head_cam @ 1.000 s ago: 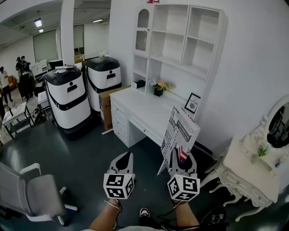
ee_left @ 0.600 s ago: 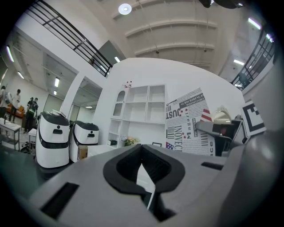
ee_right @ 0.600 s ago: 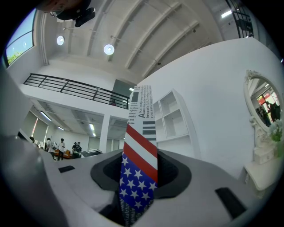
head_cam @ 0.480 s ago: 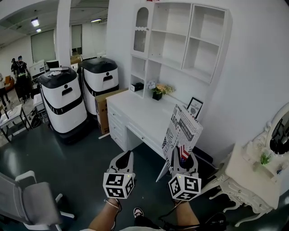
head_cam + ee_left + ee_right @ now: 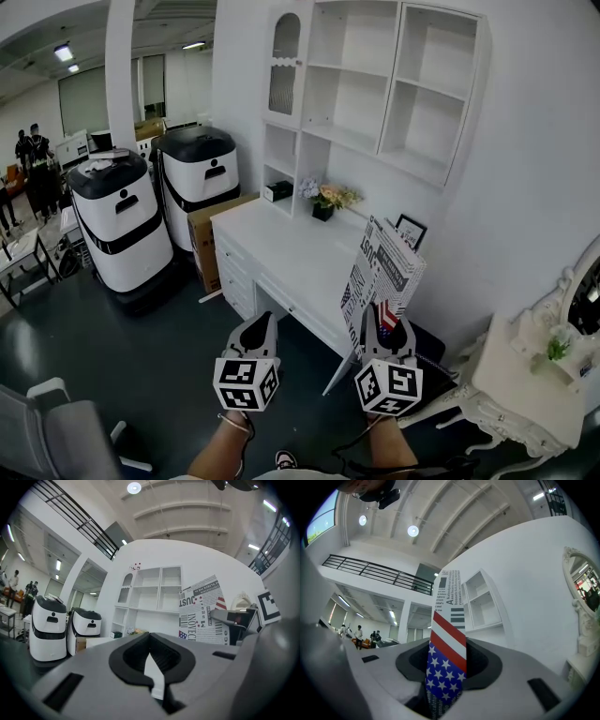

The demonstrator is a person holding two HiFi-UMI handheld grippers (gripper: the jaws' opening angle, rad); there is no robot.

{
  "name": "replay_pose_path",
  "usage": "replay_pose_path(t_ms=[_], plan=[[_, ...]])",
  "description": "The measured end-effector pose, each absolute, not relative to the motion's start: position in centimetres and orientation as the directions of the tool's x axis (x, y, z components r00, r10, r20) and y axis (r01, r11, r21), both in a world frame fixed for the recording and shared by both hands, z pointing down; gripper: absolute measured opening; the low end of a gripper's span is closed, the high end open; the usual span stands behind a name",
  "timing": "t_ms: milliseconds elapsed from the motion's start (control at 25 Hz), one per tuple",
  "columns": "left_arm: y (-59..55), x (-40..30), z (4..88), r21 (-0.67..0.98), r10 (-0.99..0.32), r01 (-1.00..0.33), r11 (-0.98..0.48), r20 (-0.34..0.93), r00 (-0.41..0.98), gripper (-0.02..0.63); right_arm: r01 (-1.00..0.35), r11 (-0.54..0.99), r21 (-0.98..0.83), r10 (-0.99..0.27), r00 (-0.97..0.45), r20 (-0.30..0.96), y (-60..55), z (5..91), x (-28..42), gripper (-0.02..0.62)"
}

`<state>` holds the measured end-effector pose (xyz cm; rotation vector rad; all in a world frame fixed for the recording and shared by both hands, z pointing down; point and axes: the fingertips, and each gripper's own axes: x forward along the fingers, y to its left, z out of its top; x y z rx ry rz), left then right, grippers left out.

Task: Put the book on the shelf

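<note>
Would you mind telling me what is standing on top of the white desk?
On the desk: a small dark box, a flower pot and a framed picture. The book in the right gripper covers the desk's right end.

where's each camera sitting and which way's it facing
Head view: on the person's head, looking down at desk and shelf unit; forearms, left tool, right tool show.
Left gripper view: on the left tool, facing the shelf unit over its shut jaws.
Right gripper view: on the right tool, looking along the book its jaws clamp.
All three share book and shelf unit.
</note>
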<state>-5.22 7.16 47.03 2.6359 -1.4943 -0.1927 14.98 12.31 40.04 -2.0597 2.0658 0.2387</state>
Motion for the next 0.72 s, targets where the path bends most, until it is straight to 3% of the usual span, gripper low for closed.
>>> replay_pose_path(t_ms=[720], plan=[[-3.2,-0.9,46.7,0.123,-0.854,-0.845,-0.520,-0.043,0.519,0.008,-0.998,-0.002,-0.066,-0.967,0.019,-0.255,2.4,40.5,19.7,0.167]])
